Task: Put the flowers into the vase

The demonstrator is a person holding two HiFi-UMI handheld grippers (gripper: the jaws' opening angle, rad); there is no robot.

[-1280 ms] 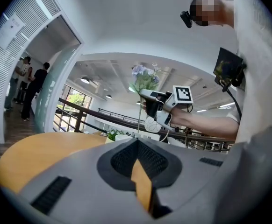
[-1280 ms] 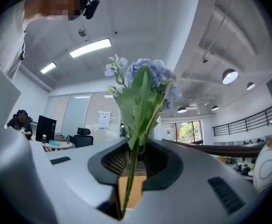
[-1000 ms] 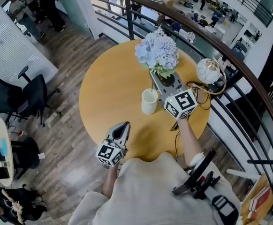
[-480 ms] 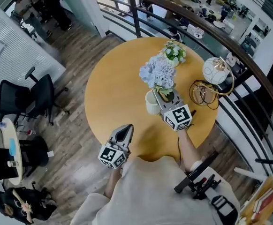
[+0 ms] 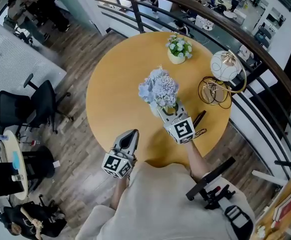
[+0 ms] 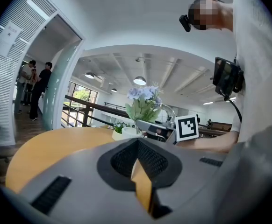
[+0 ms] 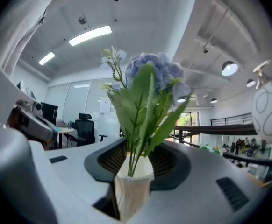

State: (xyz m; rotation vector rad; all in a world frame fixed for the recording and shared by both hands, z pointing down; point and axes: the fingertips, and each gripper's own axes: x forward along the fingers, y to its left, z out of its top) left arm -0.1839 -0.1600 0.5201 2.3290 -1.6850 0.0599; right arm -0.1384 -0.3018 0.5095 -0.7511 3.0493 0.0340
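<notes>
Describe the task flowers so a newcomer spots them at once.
On the round wooden table, look near the middle. The tall pale blue bunch with green leaves stands there in a white vase; the other flowers, at the far edge, are small, white and green in a low pot.

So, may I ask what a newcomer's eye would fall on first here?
The blue flowers stand in a white vase at the table's middle; the right gripper's fingers have just been opening, the vase between them. A globe lamp sits at the table's right edge, a pot plant farther back.
</notes>
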